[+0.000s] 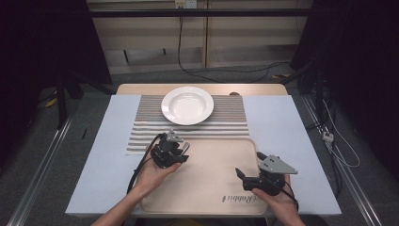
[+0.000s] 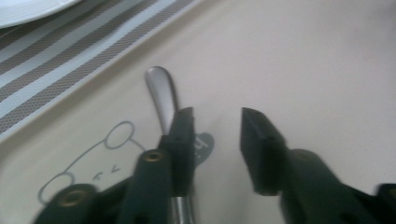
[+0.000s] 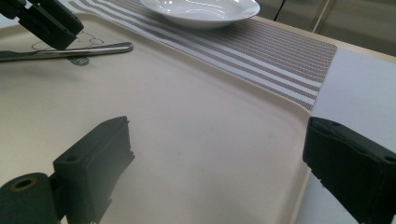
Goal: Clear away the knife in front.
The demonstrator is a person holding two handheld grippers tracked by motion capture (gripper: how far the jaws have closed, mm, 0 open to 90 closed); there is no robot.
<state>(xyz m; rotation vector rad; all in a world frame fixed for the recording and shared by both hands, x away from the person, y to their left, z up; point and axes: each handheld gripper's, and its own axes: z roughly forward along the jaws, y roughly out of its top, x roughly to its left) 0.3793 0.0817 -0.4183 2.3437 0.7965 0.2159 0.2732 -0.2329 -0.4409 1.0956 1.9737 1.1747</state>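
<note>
A silver utensil handle [image 2: 162, 93] lies on the beige tray [image 1: 211, 188] near its far left corner, over a printed bear outline. My left gripper [image 2: 217, 121] hovers low over it and is open; the handle runs under its left jaw, not between the two. From above, that gripper [image 1: 181, 153] is at the tray's far left and the handle tip [image 1: 185, 146] pokes out beside it. My right gripper [image 1: 248, 164] stands wide open over the tray's right side, with nothing between its fingers [image 3: 100, 154]. In the right gripper view the utensil [image 3: 70, 51] lies far off at the upper left.
A white deep plate [image 1: 187, 104] sits on a striped placemat [image 1: 230, 117] just beyond the tray. A pale blue mat [image 1: 277, 122] covers the tabletop. The tray's raised rim [image 3: 299, 121] runs close to the right gripper. Cables cross the floor behind the table.
</note>
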